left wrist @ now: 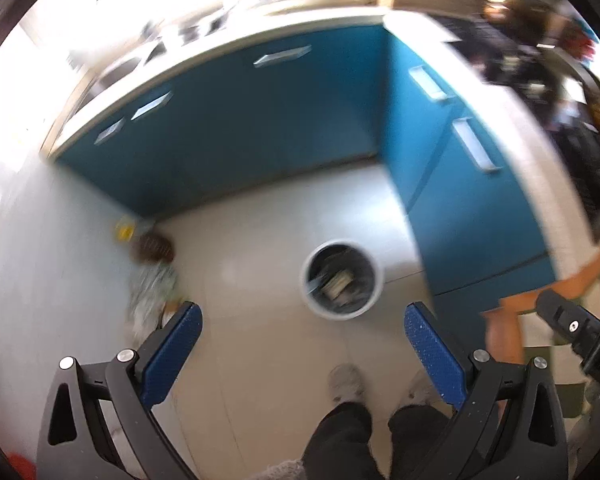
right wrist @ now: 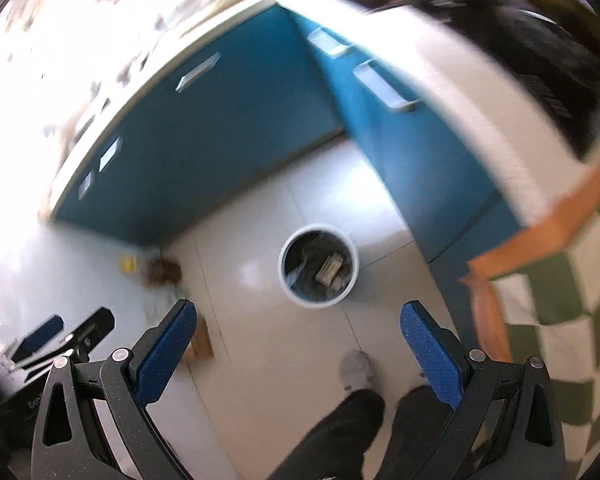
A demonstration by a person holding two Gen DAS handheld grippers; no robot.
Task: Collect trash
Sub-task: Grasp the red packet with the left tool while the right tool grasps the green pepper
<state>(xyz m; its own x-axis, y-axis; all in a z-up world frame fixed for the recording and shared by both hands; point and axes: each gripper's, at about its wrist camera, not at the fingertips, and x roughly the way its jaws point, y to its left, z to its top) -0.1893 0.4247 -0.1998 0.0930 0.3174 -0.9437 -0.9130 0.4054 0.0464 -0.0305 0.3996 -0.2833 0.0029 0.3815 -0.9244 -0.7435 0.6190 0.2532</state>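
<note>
A round white trash bin [left wrist: 343,279] stands on the pale floor, with crumpled trash inside; it also shows in the right wrist view [right wrist: 319,265]. My left gripper [left wrist: 302,332] is open and empty, held high above the floor, the bin just ahead between its blue pads. My right gripper [right wrist: 297,330] is open and empty, also high above the bin. Loose trash lies by the left wall: a brown lump [left wrist: 153,247], a crumpled pale wrapper [left wrist: 151,292], a yellow scrap [left wrist: 123,232] and a flat brown piece [right wrist: 199,344]. The frames are blurred.
Blue cabinets [left wrist: 259,120] with metal handles wrap the floor at back and right under a white counter. The person's legs and shoes [left wrist: 346,384] stand below. A table with a checked cloth [right wrist: 556,300] is at the right. The left gripper shows at the right view's left edge [right wrist: 59,340].
</note>
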